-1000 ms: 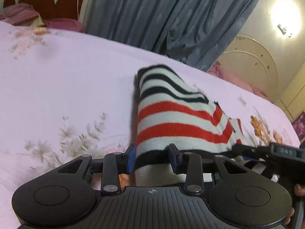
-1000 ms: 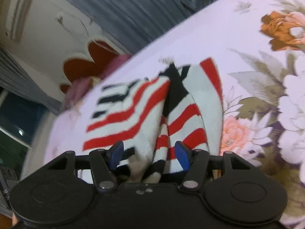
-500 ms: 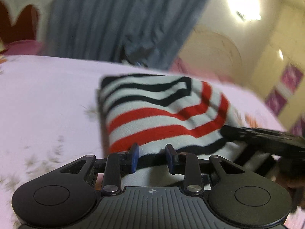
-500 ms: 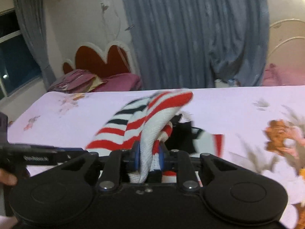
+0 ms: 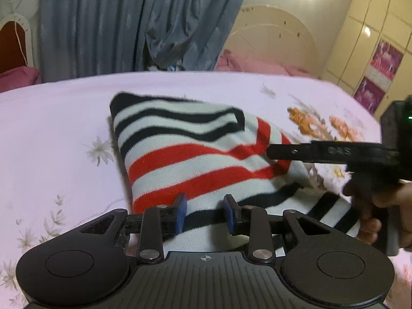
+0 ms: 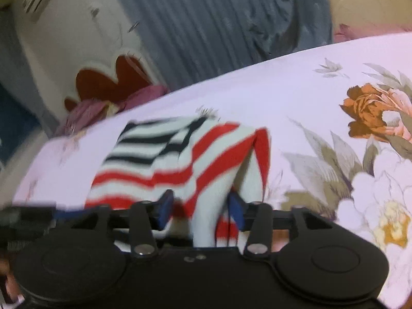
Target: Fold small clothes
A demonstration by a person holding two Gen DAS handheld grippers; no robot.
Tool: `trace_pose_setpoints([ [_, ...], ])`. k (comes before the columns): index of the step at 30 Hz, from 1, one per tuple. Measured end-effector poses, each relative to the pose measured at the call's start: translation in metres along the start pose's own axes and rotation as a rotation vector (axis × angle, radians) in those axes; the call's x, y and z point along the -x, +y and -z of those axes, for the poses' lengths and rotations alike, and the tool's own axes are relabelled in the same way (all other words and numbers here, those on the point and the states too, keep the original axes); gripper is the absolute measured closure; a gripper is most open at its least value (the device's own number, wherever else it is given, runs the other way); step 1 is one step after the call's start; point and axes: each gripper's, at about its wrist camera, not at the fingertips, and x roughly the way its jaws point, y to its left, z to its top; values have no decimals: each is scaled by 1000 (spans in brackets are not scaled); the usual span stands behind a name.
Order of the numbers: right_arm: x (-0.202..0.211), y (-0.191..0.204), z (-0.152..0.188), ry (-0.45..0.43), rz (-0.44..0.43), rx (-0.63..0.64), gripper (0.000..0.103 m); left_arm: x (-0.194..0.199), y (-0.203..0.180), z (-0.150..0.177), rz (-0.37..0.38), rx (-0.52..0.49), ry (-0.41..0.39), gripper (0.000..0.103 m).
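Observation:
A small knit garment with red, white and black stripes [image 5: 195,152] lies folded on the pink floral bed sheet [image 5: 51,134]. My left gripper [image 5: 205,212] is open, its blue pads standing apart either side of the garment's near black-striped edge. The right gripper shows from the side in the left wrist view [image 5: 322,152], reaching in over the garment's right edge. In the right wrist view the garment [image 6: 180,154] lies in front, and my right gripper [image 6: 200,209] is open with a fold of cloth lying between its spread pads.
Grey-blue curtains [image 5: 134,25] hang behind the bed. A red and white headboard [image 6: 108,82] and pink pillows [image 6: 87,110] are at one end. A cream headboard [image 5: 273,41] and wardrobe doors [image 5: 373,38] stand at the right. Large flower prints [image 6: 373,113] cover the sheet.
Both grippers have opened and let go of the garment. It has come down from being held up and now lies folded on the sheet.

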Motion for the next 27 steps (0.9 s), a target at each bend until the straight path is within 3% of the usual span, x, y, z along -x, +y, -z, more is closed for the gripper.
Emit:
trace_pose_setpoints([
  [1,-4,-2,-4,-1,2,-20,56,3,2,0,-8,19,-34,73],
  [3,-6,-5,-8,-4,2,-39,77,8,7,0,-28,72,-98,73],
  [6,1,2,-9,-19,20,36,93,-1,8,-4,-28,116,-72,74],
  [8,10,7,-11,-41,37,76,93,-6,-4,-6,3,79,-46,81],
  [10,17,8,-10,-58,55,91,93,-20,-16,-5,-23,18,14,83],
  [13,-2,-6,-2,14,134,69,93,-31,-13,-9,-8,102,39,83],
  [15,-4,-10,0,9,139,51,93,-34,-14,-10,-19,104,43,83],
  [17,-2,-6,-2,19,152,68,92,-34,-19,-10,-38,80,44,83],
  [21,14,6,-7,0,163,79,73,-30,-23,-10,-65,66,38,83],
  [27,59,15,3,-33,100,52,72,13,-33,-4,-87,84,-43,83],
])
